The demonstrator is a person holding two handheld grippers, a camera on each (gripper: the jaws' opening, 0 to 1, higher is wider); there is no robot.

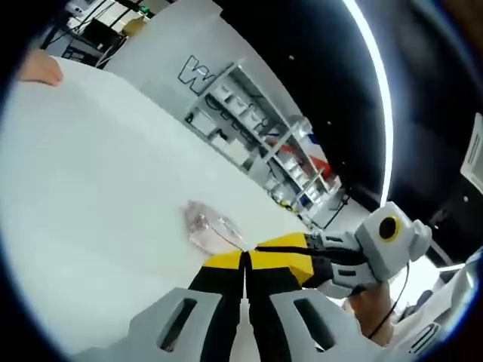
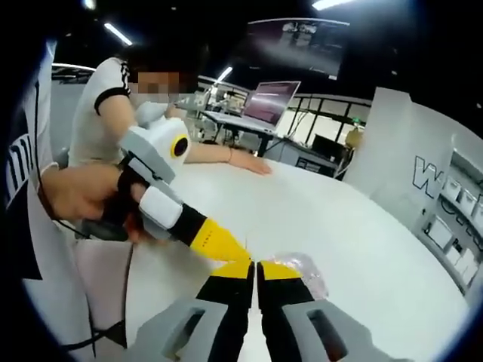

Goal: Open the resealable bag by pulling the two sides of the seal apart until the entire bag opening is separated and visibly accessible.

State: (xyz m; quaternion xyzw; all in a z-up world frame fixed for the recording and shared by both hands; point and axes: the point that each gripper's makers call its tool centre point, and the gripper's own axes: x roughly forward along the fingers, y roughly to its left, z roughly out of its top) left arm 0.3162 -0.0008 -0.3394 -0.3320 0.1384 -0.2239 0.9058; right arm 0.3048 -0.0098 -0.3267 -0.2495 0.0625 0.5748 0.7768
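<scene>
White tabletop [image 1: 90, 188] carries the clear resealable bag [image 1: 211, 228]. Both the left gripper [image 1: 245, 260] and the right gripper [image 2: 255, 265] are clamped on the bag's near edge, tips almost touching, bag extending away from them.

The resealable bag [image 1: 210, 226] lies on the table [image 1: 90, 188], just beyond both grippers' closed tips. A laptop [image 2: 268, 102] stands on a far desk behind the table.

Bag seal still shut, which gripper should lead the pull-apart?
Hard to separate, but probably left. Both the left gripper and right gripper sit closed at the clear bag's edge on the white table; most of the bag lies ahead of the left.
</scene>
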